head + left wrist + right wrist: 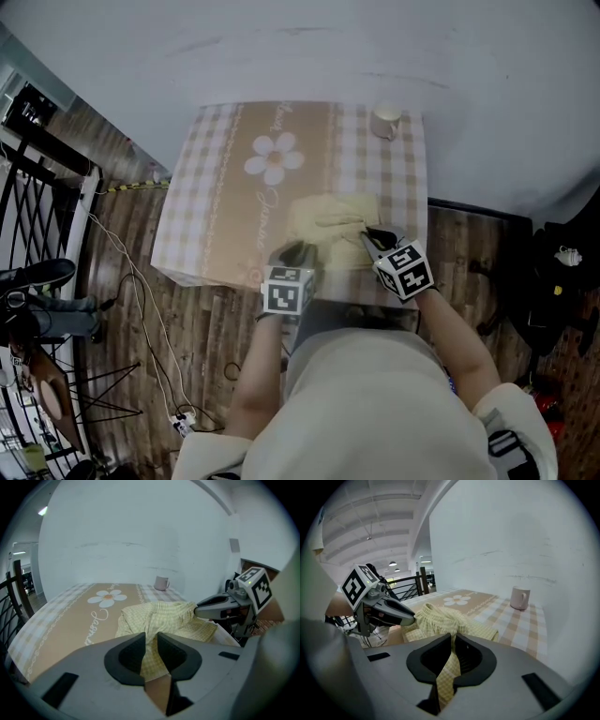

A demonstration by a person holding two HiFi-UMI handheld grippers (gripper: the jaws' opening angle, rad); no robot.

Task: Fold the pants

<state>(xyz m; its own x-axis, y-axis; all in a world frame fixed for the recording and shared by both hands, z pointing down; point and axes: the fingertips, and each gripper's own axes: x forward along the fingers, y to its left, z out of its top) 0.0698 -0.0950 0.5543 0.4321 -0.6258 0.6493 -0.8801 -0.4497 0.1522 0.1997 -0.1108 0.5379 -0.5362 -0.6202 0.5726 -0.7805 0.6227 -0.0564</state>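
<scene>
- On the beige checked tablecloth (202,187), the pale yellow checked fabric pants (328,217) lie bunched.
- The right gripper (453,641) clamps their edge.
- The left gripper (151,638) is released, with its jaws apart.

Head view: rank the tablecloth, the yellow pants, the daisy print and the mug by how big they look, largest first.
1. tablecloth, by far the largest
2. yellow pants
3. daisy print, somewhat smaller than the pants
4. mug, smallest; it stands at the table's far edge, so distance shrinks it a little
</scene>
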